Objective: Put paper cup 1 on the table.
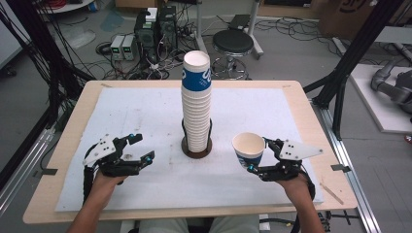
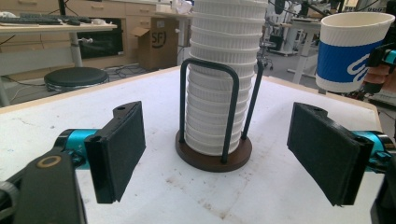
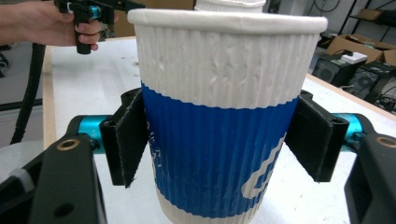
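Light: even, bright indoor | Shadows: faint, soft | Glare: none | Blur: slight overall softness | Background: hazy in gripper views

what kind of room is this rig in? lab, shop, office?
Most likely a robotics or electronics lab. Behind the table sit computer towers amid tangled cables on the floor, with a stool, workbenches and cardboard boxes around.

A lab or workshop: computer towers (image 1: 155,29) and tangled cables (image 1: 301,29) on the far floor, cardboard boxes (image 2: 156,44) near workbenches.
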The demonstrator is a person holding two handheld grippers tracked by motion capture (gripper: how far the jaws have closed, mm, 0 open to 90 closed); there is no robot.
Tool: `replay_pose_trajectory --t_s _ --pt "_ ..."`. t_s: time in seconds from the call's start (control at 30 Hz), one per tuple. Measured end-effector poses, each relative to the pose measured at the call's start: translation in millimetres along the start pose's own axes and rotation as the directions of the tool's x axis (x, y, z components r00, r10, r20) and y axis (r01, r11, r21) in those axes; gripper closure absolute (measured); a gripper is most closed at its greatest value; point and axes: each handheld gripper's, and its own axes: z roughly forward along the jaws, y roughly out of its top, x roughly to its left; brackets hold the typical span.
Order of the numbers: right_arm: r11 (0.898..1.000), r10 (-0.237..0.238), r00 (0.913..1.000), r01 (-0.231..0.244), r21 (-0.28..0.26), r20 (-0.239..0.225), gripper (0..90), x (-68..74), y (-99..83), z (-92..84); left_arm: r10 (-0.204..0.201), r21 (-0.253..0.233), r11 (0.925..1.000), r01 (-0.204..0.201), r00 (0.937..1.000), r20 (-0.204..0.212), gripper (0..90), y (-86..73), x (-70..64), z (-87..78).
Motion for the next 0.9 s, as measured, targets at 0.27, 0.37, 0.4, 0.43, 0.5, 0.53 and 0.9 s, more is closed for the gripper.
replay_pose_trajectory --t_s 0.27,0.37,0.4,0.43,0.5,0.53,0.9 --pt "1.0 0.026 0.9972 -0.025 -0.013 0.071 27.7 -9.8 -4.0 -5.8 -0.002 0.005 1.0 0.002 1.0 0.001 19.1 -1.6 -0.2 1.9" --pt "0.999 0.037 0.9931 -0.035 -0.021 0.111 27.7 -18.6 -6.2 -7.2 -0.003 -0.001 1.0 0.003 1.0 0.002 19.1 -0.7 -1.1 3.0" --pt "0.999 0.043 0.9909 -0.041 -0.021 0.128 27.7 -21.7 -6.9 -7.3 -0.002 -0.004 1.0 0.002 1.0 0.001 19.1 -0.7 -1.9 3.9" --pt "0.998 0.056 0.9883 -0.054 -0.023 0.142 27.7 -24.7 -7.5 -7.4 0.0 0.0 1.0 0.0 1.0 0.004 19.1 -0.6 -2.3 4.4" --pt "0.997 0.069 0.9834 -0.065 -0.031 0.168 27.7 -32.7 -9.2 -6.9 0.0 0.004 1.0 0.0 1.0 0.005 19.1 -1.1 -2.9 5.5" --pt "0.997 0.076 0.9802 -0.071 -0.032 0.183 27.7 -36.8 -10.5 -6.2 0.0 0.004 1.0 0.0 1.0 0.006 19.1 -1.5 -3.3 6.3" --pt "0.984 0.166 0.9195 -0.177 -0.001 0.356 27.5 -71.4 -35.1 4.5 -0.007 0.018 0.9998 0.007 1.0 0.007 19.1 -4.4 -4.0 7.3"
